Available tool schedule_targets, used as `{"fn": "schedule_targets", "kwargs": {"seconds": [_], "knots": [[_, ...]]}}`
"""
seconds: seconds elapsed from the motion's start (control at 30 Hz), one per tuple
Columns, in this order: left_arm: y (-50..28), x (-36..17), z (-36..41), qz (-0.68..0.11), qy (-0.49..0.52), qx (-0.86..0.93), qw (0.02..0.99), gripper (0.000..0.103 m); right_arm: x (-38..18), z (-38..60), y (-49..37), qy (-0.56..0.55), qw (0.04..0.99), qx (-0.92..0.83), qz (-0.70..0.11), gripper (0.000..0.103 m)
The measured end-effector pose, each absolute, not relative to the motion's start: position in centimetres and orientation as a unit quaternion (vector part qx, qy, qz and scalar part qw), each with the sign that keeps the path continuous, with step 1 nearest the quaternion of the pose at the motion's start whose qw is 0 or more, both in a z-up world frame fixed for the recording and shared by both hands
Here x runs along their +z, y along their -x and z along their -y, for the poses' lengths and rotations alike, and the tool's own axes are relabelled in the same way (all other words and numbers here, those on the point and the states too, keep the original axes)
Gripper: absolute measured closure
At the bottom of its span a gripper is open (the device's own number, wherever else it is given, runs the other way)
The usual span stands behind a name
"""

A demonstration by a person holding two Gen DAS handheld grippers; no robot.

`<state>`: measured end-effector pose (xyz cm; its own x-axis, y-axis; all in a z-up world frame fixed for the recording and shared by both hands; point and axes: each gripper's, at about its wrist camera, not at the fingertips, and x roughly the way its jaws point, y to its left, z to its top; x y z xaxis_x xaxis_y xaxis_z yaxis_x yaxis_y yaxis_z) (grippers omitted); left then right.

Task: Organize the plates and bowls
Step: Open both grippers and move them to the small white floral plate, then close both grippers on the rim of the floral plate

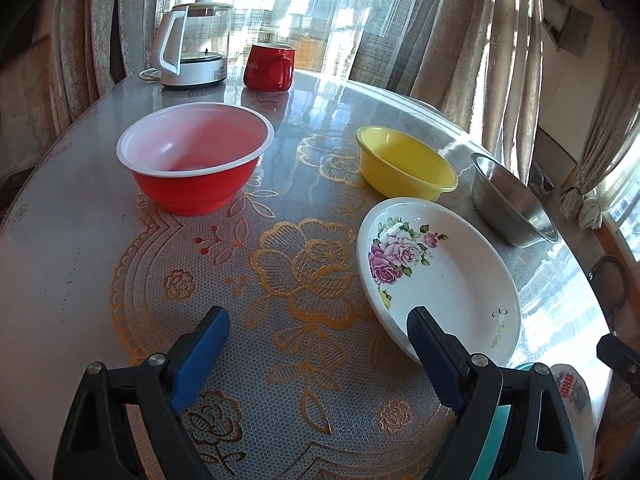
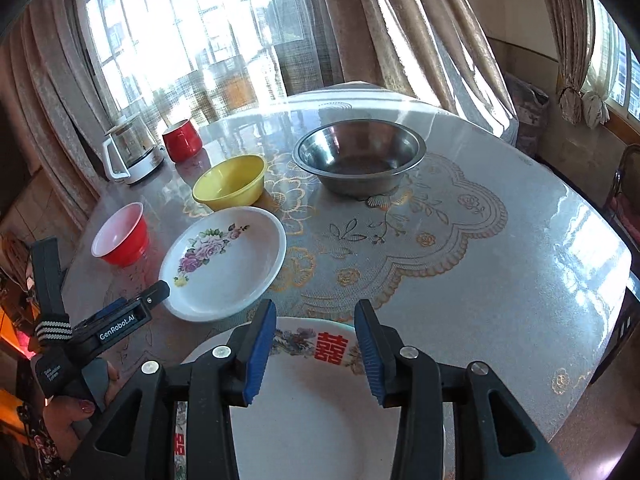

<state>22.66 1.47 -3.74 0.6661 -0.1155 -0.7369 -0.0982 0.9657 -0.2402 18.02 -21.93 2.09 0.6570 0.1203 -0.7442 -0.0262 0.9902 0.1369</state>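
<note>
A white plate with pink roses [image 1: 444, 276] [image 2: 226, 262] lies on the round table. Behind it stand a yellow bowl [image 1: 404, 162] [image 2: 230, 184], a red bowl with white inside [image 1: 196, 156] [image 2: 120, 236] and a steel bowl [image 1: 512, 204] [image 2: 358, 160]. A second white plate with a red character [image 2: 304, 400] lies at the near edge under my right gripper. My left gripper [image 1: 316, 320] is open, its right finger [image 1: 432, 344] over the rose plate's near rim. My right gripper [image 2: 316, 312] is open above the second plate's far rim.
A glass kettle [image 1: 192, 52] [image 2: 130, 152] and a red mug [image 1: 270, 66] [image 2: 182, 140] stand at the table's far side by the curtained window. The table [image 2: 500, 260] carries a lace-pattern cover. A chair [image 2: 624, 200] stands to the right.
</note>
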Motion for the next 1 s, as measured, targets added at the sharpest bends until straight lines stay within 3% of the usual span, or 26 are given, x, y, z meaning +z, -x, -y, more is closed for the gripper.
{"fn": "schedule_targets", "kwargs": {"seconds": [0.33, 0.57, 0.87, 1.0], "knots": [[-23.3, -3.7, -3.0, -0.406, 0.193, -0.056, 0.892, 0.013, 1.1, 19.6, -22.6, -0.042, 0.891, 0.061, -0.447, 0.062], [-23.5, -3.7, -2.1, -0.411, 0.180, -0.078, 0.890, 0.028, -0.4, 18.8, -26.0, -0.050, 0.877, 0.059, -0.474, 0.062], [-24.0, -3.9, -1.8, -0.412, 0.180, -0.099, 0.888, 0.032, -3.0, 18.4, -28.6, -0.076, 0.856, 0.060, -0.508, 0.062], [-24.0, -3.9, -1.5, -0.412, 0.169, -0.101, 0.890, 0.032, -3.6, 18.1, -29.3, -0.072, 0.852, 0.064, -0.514, 0.069]]}}
